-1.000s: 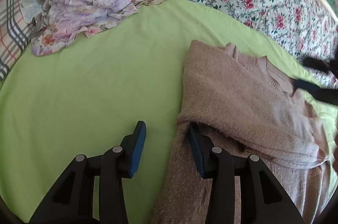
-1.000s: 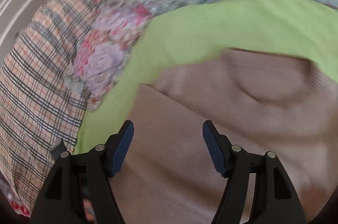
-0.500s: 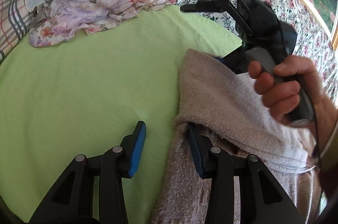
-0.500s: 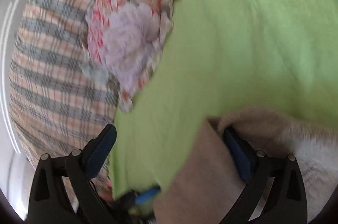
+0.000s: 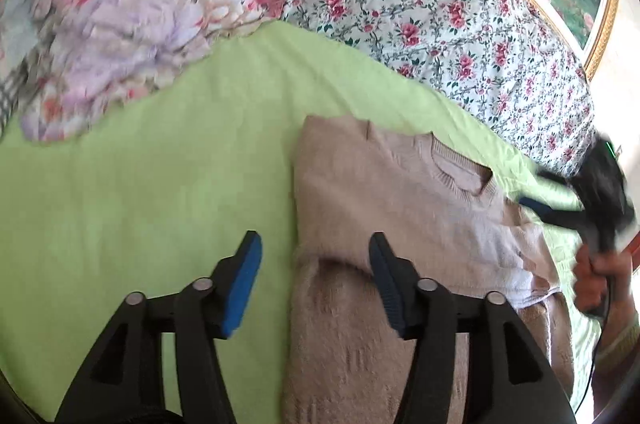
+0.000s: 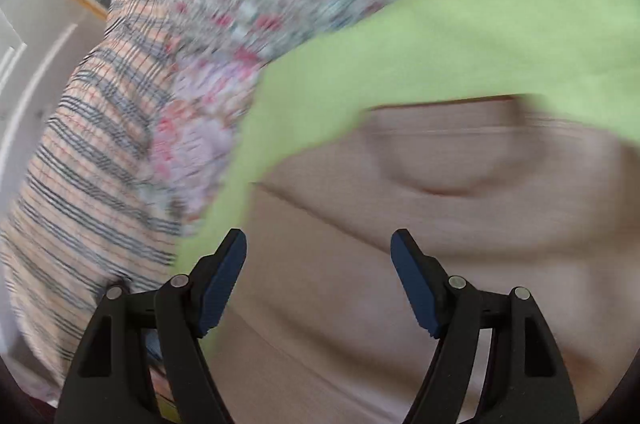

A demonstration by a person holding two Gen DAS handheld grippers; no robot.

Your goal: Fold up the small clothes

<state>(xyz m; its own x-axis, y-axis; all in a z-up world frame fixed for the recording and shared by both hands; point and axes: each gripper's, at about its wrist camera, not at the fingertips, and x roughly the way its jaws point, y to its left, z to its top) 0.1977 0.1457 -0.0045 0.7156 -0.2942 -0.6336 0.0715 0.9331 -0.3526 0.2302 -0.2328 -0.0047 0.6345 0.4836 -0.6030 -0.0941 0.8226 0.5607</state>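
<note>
Folded beige sweater [image 5: 400, 208] on green sheet [image 5: 140, 192]

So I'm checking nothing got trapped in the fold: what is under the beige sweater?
The beige sweater lies on the green sheet, which shows around it. One side is folded over onto the body. Whatever lies under the sweater or inside the fold is covered.

Black left gripper [image 5: 314, 278] and right gripper [image 6: 318, 278] frames; blue-padded fingers [image 5: 244, 280]; silver rivets.
</note>
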